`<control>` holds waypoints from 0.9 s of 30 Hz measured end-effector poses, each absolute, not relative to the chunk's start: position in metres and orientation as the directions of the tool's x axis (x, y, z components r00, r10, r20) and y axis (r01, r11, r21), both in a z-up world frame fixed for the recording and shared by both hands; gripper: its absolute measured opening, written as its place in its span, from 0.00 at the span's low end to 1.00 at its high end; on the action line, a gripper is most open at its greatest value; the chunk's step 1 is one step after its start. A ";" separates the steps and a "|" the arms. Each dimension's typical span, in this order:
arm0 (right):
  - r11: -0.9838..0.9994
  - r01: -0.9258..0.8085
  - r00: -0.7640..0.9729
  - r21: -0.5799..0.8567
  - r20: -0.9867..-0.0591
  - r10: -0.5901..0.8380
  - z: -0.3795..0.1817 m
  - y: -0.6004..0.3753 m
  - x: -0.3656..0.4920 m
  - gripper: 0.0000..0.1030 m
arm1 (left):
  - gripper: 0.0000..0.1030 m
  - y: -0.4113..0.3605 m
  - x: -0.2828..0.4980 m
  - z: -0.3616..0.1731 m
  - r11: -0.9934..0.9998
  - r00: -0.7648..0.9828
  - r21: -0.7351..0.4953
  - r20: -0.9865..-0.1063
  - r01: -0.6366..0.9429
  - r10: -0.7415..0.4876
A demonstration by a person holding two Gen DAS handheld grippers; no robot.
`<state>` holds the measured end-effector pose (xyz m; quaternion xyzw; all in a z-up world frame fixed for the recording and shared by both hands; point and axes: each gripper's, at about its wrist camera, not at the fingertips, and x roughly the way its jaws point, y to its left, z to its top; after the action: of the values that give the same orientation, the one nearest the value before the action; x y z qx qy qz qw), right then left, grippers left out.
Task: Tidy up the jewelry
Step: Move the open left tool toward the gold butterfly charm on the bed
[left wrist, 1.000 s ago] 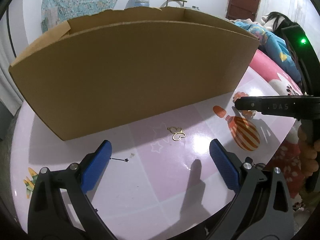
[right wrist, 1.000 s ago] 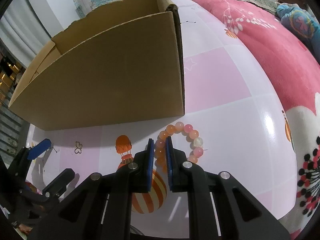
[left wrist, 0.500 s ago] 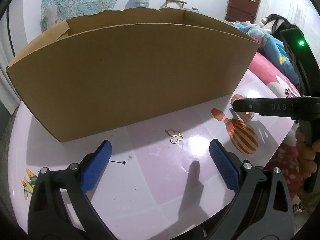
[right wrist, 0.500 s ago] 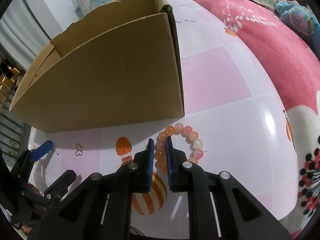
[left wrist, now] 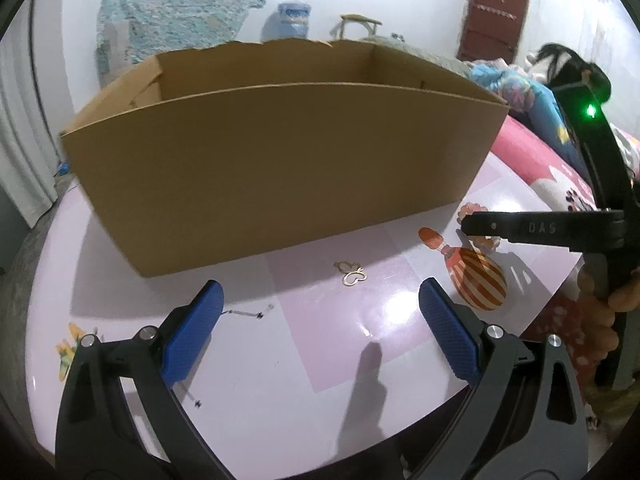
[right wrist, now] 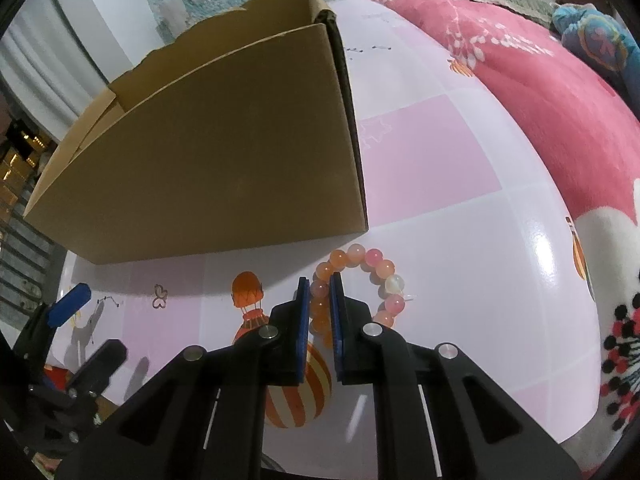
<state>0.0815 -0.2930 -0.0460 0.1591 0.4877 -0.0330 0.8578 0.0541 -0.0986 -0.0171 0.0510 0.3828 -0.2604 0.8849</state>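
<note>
The right gripper (right wrist: 320, 316) has its blue-padded fingers closed on one side of the orange-and-pink beaded bracelet (right wrist: 362, 280), which lies on the glossy pink-and-white desk (right wrist: 460, 260) just off the near right corner of the open brown cardboard box (right wrist: 208, 160). The left gripper (left wrist: 320, 328) hovers with fingers wide apart and empty, near the small gold butterfly-shaped pendant (left wrist: 351, 274). Risk: round beads may slip from the pads on lifting, since only a few are pinched. The free loop may also catch the box rim during transfer.
</note>
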 end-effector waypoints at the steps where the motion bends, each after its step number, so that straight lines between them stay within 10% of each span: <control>1: 0.949 0.205 0.529 0.242 -0.843 0.100 -0.046 -0.293 0.080 0.10 | 0.92 -0.096 0.052 -0.016 0.862 0.577 -0.113 -0.699 0.494 -0.422; 27: 0.935 0.092 0.584 0.343 -0.779 0.229 -0.055 -0.316 0.070 0.10 | 0.52 -0.118 0.071 -0.032 0.822 0.496 -0.098 -0.755 0.560 -0.428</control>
<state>0.0703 -0.3156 -0.0553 0.1764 0.4545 0.0391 0.8722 0.0709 -0.1184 -0.0318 0.0804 0.4117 -0.2869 0.8612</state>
